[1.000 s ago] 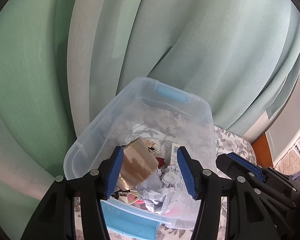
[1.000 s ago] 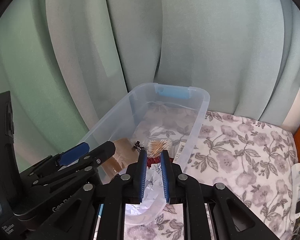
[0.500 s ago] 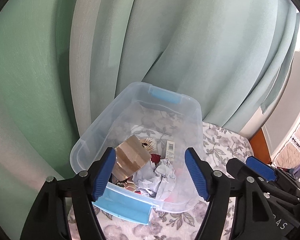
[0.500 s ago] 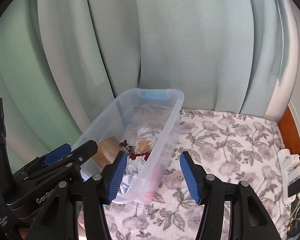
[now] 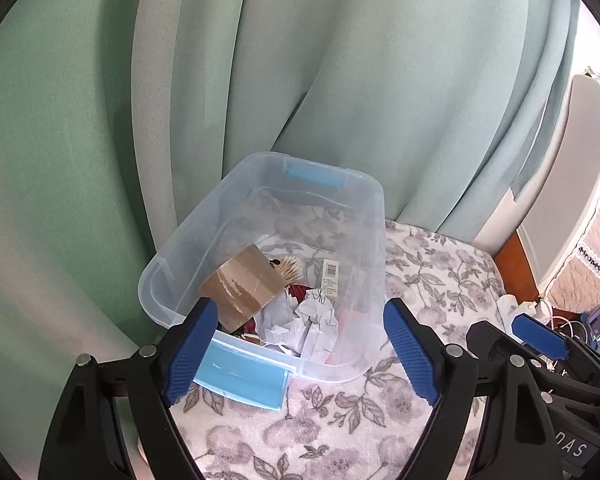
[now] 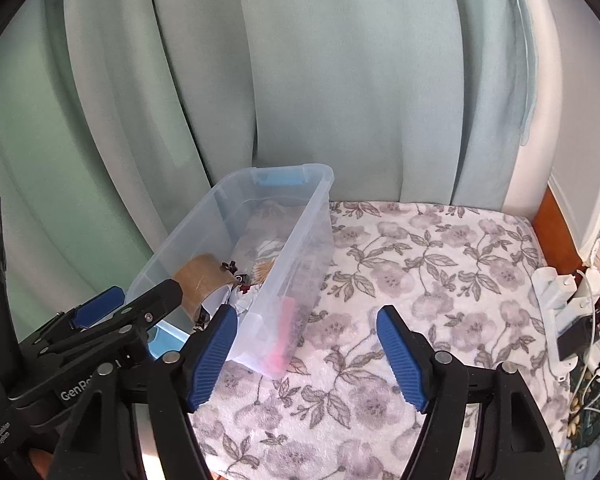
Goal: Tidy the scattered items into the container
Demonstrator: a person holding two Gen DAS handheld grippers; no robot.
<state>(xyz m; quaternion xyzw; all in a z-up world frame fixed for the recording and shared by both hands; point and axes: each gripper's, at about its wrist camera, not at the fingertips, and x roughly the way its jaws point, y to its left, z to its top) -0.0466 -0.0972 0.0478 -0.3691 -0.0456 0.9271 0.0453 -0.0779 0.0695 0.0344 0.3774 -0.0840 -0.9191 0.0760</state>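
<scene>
Both grippers, left gripper [image 5: 300, 344] and right gripper [image 6: 304, 354], have just been opening, fingers apart and empty since tape roll [image 5: 242, 286] and crumpled paper [image 5: 300, 320] already sit in the clear container [image 5: 376, 208] on the floral bed [image 6: 420, 264].

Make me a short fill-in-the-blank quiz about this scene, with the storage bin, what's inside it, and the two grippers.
1. The roll of brown tape lies inside the clear plastic ____.
2. The handles of the bin are coloured ____.
3. The bin stands on a cloth printed with ____.
4. The jaws of the left gripper and right gripper both stand ____, with nothing held.

Missing words: bin; blue; flowers; open
</scene>
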